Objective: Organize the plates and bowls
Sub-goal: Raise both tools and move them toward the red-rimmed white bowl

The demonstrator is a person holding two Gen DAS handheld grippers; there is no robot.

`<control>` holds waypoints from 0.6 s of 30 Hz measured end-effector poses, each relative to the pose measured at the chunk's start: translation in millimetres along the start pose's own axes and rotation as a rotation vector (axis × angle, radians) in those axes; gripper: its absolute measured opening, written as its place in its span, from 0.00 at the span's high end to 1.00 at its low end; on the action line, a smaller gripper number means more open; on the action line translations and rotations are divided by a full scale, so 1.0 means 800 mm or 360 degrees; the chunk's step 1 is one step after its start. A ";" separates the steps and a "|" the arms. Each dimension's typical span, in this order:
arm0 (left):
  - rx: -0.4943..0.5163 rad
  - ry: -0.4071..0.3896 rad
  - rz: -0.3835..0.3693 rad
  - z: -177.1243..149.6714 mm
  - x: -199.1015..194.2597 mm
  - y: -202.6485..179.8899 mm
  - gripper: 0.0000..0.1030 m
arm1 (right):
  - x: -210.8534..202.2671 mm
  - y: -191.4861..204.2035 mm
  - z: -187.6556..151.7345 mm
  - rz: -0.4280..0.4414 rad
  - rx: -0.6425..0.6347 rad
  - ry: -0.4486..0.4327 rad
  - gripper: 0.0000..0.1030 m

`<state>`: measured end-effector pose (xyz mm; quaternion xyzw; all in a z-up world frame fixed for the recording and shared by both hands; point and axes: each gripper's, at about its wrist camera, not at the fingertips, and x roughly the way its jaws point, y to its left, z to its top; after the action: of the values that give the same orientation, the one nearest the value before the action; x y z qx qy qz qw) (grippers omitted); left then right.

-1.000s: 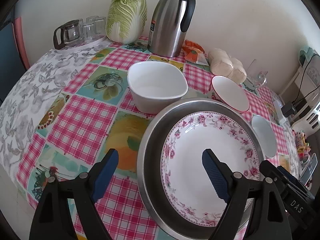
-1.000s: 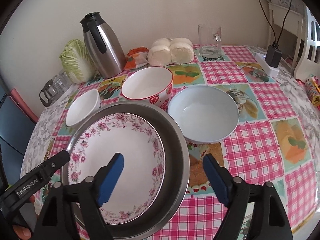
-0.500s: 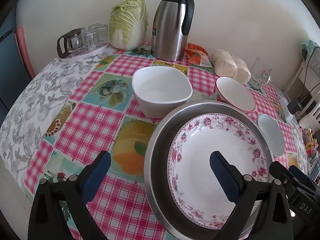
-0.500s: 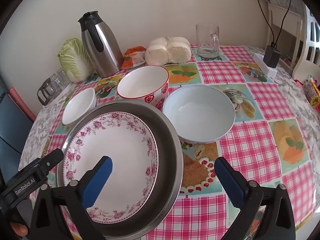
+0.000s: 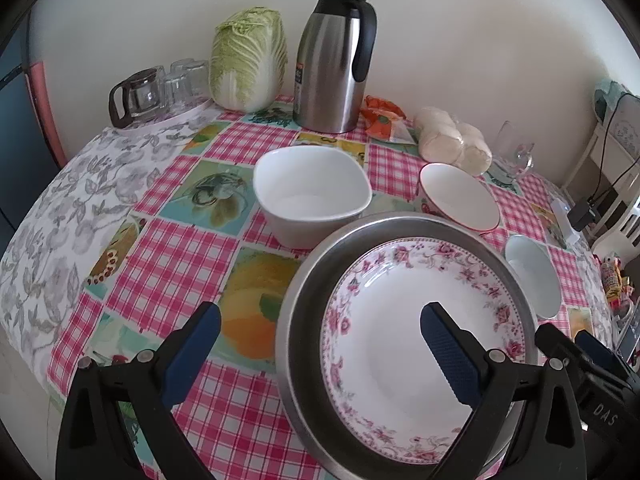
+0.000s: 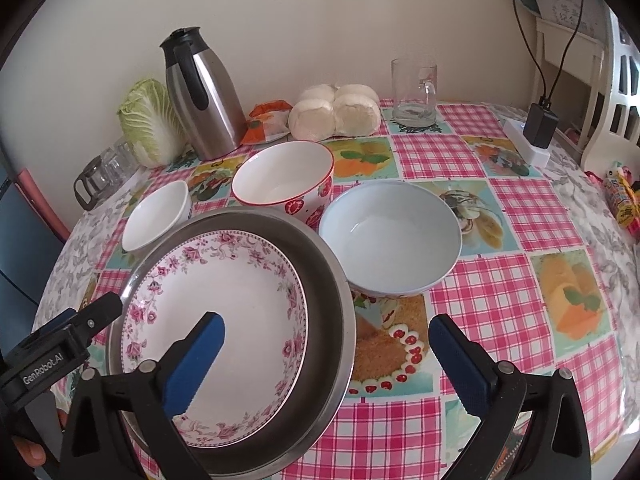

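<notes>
The floral plate (image 5: pixel 404 344) lies inside the steel pan (image 5: pixel 304 292), low and right of centre in the left wrist view and low left in the right wrist view (image 6: pixel 212 300), the pan (image 6: pixel 332 304) resting on the counter (image 5: pixel 168 248) with its checked, fruit-print cloth. The left tool (image 5: pixel 320 334) hangs over the pan's left rim, jaws spread wide and holding nothing: 1 blue pad is above the cloth, the other above the plate. The right tool (image 6: pixel 326 342) is likewise wide open and empty, 1 pad over the plate, the other over the cloth to the right of the pan. Just behind the pan, 3 bowls stand near its far rim: a white bowl (image 5: pixel 310 196) at centre of the left view, a red-rimmed bowl (image 6: pixel 284 180) at upper centre of the right view, and a pale blue bowl (image 6: pixel 390 236) right of the pan, very close to it. Further back along the wall stand a steel jug (image 5: pixel 334 60), a cabbage (image 5: pixel 250 56) to its left, and a tray of glasses (image 5: pixel 160 88) at the upper left of the left view. Right of the jug lie an orange packet (image 6: pixel 268 120), wrapped buns (image 6: pixel 336 114) and a glass mug (image 6: pixel 414 92). A white power strip with a black plug (image 6: pixel 536 132) sits at the right edge of the right view.
</notes>
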<state>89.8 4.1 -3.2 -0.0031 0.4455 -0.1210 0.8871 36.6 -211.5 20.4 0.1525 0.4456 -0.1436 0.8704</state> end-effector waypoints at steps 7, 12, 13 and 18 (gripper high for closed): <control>0.0033 -0.0023 -0.0031 0.007 0.004 -0.011 0.03 | -0.011 -0.015 0.008 -0.0010 0.0066 -0.0134 0.00; 0.0072 -0.0067 -0.0050 0.014 0.009 -0.020 0.03 | -0.006 -0.026 0.011 0.0025 0.0121 -0.0143 0.00; 0.0070 -0.0077 -0.0062 0.016 0.010 -0.021 0.03 | -0.004 -0.027 0.011 0.0029 0.0126 -0.0137 0.00; 0.0033 -0.0105 -0.0110 0.032 0.018 -0.023 0.03 | 0.003 -0.028 0.015 0.0040 0.0116 -0.0128 0.00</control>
<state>114.6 -19.2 2.8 -0.0132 0.4144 -0.1562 0.8965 38.2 -237.4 22.3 0.1840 0.4029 -0.1548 0.8831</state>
